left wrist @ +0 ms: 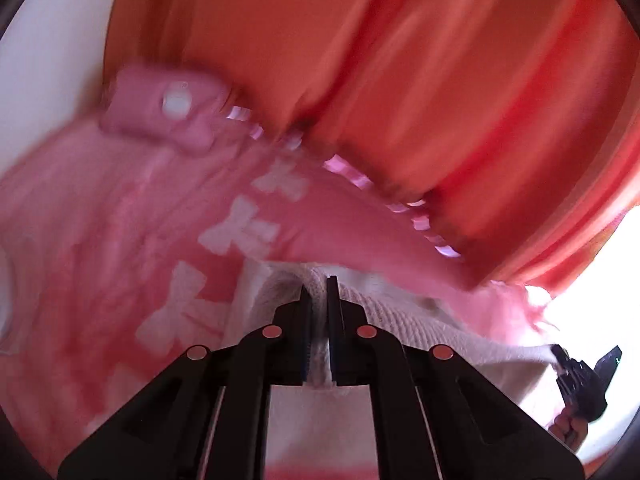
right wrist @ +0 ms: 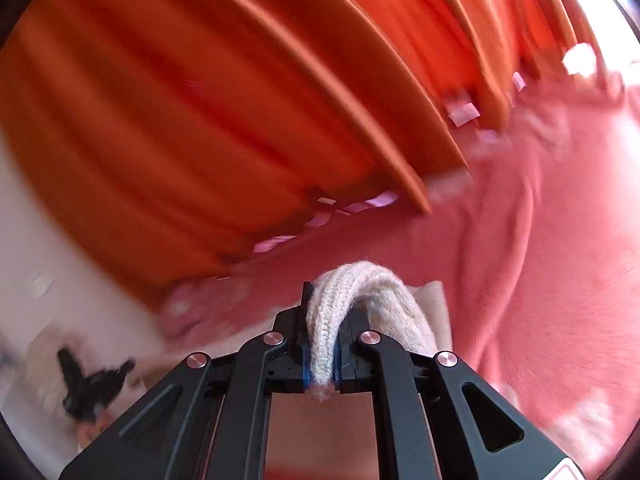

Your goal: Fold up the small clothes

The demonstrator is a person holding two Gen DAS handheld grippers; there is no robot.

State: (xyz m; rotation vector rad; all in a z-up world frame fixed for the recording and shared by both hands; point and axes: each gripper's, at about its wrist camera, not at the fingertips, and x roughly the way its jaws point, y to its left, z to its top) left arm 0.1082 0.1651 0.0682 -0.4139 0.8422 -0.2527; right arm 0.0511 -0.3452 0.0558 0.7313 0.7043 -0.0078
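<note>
A cream knitted garment (left wrist: 404,320) hangs lifted between both grippers over a pink blanket. In the left wrist view my left gripper (left wrist: 318,294) is shut on a thin edge of the knit, which runs off to the right. There the right gripper (left wrist: 582,380) shows small at the frame's edge, with a hand behind it. In the right wrist view my right gripper (right wrist: 323,312) is shut on a thick ribbed fold of the cream garment (right wrist: 360,284), which arches over its right finger. The left gripper (right wrist: 92,384) is a dark blur at lower left. Both views are smeared.
The pink blanket (left wrist: 100,220) with white bow prints covers the surface below; it looks plain pink in the right wrist view (right wrist: 540,260). An orange pleated curtain (left wrist: 400,60) hangs close behind. A pink block with a white disc (left wrist: 172,108) lies at the blanket's far edge.
</note>
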